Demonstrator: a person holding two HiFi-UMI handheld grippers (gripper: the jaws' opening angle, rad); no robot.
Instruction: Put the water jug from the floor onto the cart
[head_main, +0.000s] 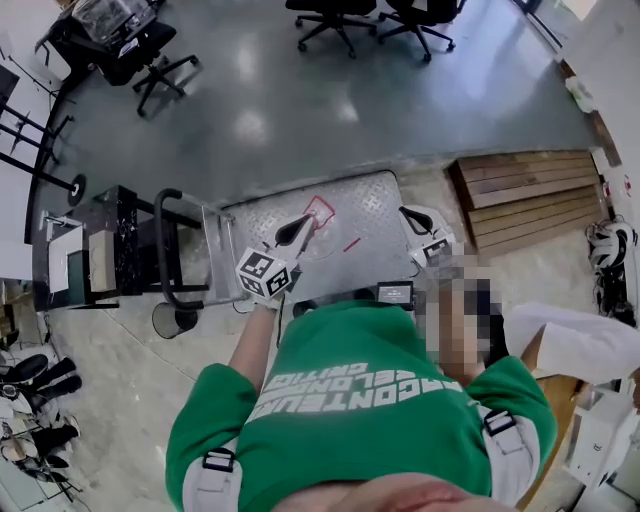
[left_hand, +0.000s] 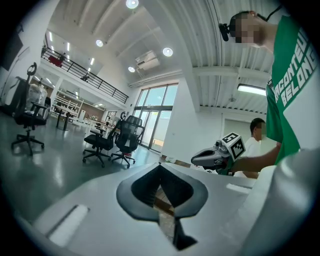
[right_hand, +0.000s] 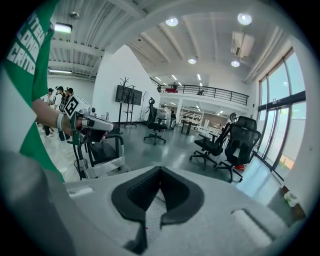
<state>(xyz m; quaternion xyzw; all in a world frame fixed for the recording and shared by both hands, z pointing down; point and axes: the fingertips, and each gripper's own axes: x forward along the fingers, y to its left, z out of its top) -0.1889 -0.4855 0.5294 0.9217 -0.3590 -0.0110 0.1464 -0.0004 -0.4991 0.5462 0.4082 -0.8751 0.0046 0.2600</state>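
The cart (head_main: 345, 215) stands directly ahead of the person, and its tread-plate deck bears a red marking (head_main: 320, 210). The water jug cannot be located in any view. A wooden pallet (head_main: 525, 195) lies to the right of the cart, and office chairs (head_main: 150, 55) stand beyond it. The left gripper (head_main: 300, 228) and right gripper (head_main: 412, 216) hover over the deck, well apart, both with jaws closed on nothing.

The person wears a green sweatshirt (head_main: 360, 400) with white block lettering and 2 grey shoulder straps (head_main: 210, 490) with black buckles. The left gripper (head_main: 306, 224) and right gripper (head_main: 409, 212) each have a pale grey shell, black jaws and a white cube with black square markers.
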